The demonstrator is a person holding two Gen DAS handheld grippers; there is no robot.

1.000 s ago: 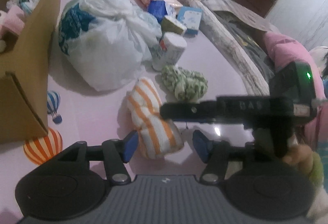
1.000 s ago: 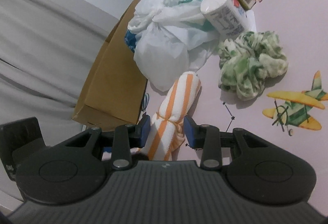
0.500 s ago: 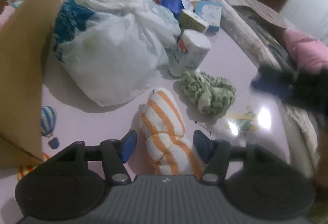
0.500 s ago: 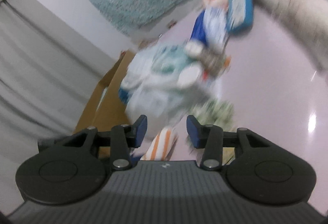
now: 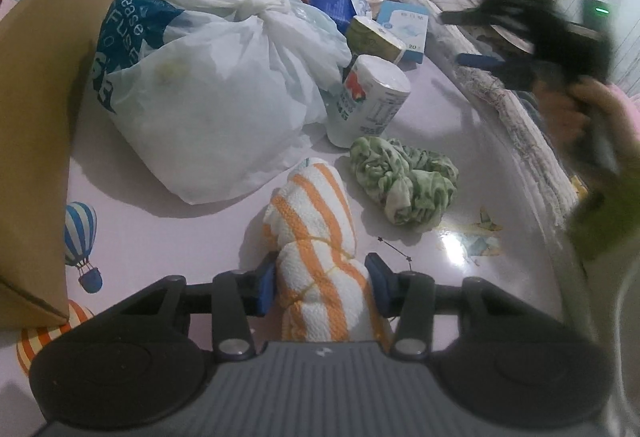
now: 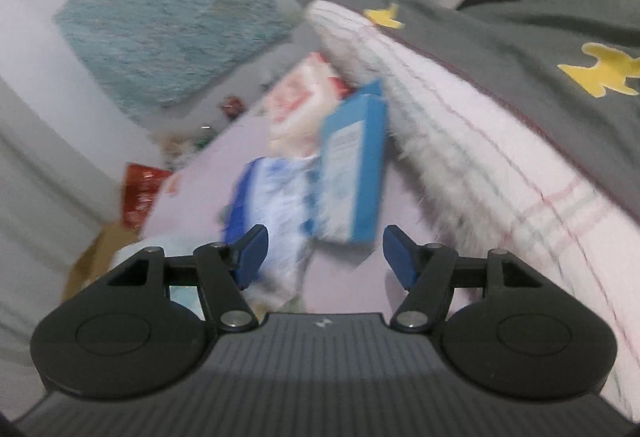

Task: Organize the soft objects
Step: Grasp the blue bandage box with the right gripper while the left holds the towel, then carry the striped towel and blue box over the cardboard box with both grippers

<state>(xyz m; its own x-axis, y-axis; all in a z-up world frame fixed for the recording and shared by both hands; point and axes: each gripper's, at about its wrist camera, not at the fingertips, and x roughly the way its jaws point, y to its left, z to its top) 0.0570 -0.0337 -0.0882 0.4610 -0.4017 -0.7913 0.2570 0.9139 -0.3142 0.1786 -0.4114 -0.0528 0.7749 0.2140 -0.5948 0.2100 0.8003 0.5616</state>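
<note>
Left gripper (image 5: pixel 320 283): blue pads have just been closing in on the orange-and-white striped towel roll (image 5: pixel 316 237) and now press its near end from both sides; a second ago they stood wider, with the roll lying loose ahead of them.
Right gripper (image 6: pixel 325 257): jaws have just been opening and stand wide with nothing between them; a second ago it was low over the same towel roll, now it is swung away, seen in the left view as a dark blur (image 5: pixel 500 57) in a hand (image 5: pixel 576 113) at the right.
Towel roll: soft terry cloth, a fat cylinder tied round with thin string, lying on the pink mat (image 5: pixel 180 237), same spot as before.
Mat: smooth, glossy, printed with hot-air balloons and a small aeroplane.
Green cloth (image 5: pixel 404 181): crumpled, mottled green and white, just right of the roll's far end, not touching it.
Cardboard box (image 5: pixel 44 117): stiff brown wall at the left, well apart from the roll.
Plastic bag (image 5: pixel 208 77): thin, white, knotted at the top, bulging, blue print on one side, behind the roll.
White canister (image 5: pixel 368 101): round, upright but tilted, against the bag.
Packets beyond: a blue carton (image 6: pixel 354 173) and blurred soft packs.
Blanket edge (image 6: pixel 460 117): fuzzy pale weave with thin lines, along the mat's far side.
</note>
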